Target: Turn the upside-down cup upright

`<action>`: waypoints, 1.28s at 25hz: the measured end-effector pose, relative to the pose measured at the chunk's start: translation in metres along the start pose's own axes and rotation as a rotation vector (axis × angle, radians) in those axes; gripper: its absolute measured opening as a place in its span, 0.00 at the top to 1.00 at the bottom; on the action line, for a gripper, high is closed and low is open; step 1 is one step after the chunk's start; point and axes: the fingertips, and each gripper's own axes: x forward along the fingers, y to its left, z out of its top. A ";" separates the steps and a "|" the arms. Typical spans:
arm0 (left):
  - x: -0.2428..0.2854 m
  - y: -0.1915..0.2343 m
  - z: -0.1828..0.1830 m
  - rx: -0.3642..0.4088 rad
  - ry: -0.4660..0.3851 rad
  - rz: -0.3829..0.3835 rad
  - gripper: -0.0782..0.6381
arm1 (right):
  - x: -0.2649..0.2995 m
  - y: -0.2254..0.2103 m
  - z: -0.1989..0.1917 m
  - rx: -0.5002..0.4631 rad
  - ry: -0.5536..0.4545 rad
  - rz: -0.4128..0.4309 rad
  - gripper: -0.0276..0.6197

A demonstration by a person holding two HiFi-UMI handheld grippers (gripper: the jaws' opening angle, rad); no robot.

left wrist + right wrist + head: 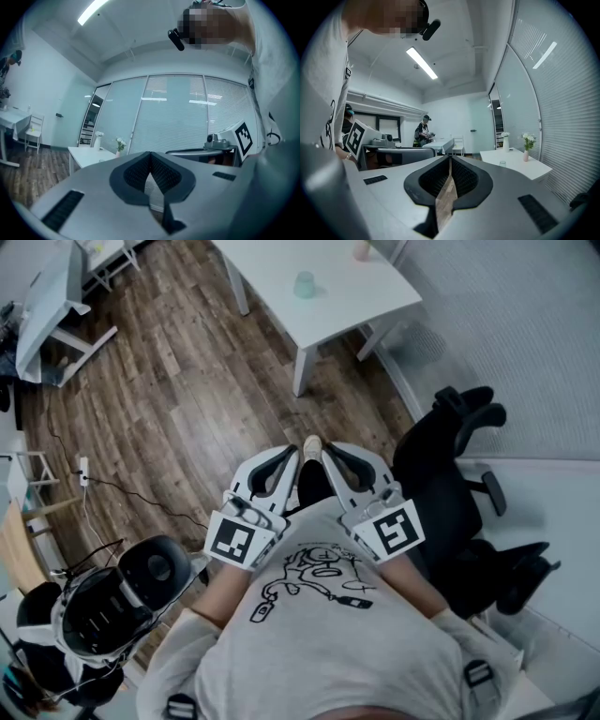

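Pale green and see-through, the one small cup (305, 284) stands on the white rectangular table (272, 263) far ahead of me, close to the table's near edge, its long axis straight up. It is too small for me to tell whether its mouth faces up or down, or whether anything is in it. Two vases share that table, beyond the cup and to its right: a small pink vase (526, 156) holding white flowers (528, 138), and farther off a taller white vase (505, 142) that also holds flowers. My two grippers are held side by side close against my grey printed T-shirt (319, 634), well apart from the table and pointing toward it. My left gripper (292, 455) is clenched, its dark ribbed pads pressed together with nothing between them. My right gripper (327, 455) is clenched the same way, also empty. One black office chair (450, 474) stands near on my right.
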 end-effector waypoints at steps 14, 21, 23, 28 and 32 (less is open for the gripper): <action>0.057 0.032 -0.001 0.008 0.014 0.001 0.89 | 0.034 -0.056 -0.001 0.015 0.007 -0.001 0.89; 0.096 0.065 0.003 -0.028 0.035 0.019 0.89 | 0.071 -0.095 0.007 0.027 0.009 0.005 0.89; 0.107 0.073 0.006 -0.028 0.036 0.024 0.89 | 0.080 -0.106 0.008 0.030 0.016 0.010 0.89; 0.135 0.092 0.012 -0.012 0.036 0.031 0.89 | 0.102 -0.132 0.012 0.033 0.016 0.019 0.89; 0.156 0.104 0.015 -0.021 0.042 0.038 0.89 | 0.115 -0.154 0.017 0.038 0.021 0.021 0.89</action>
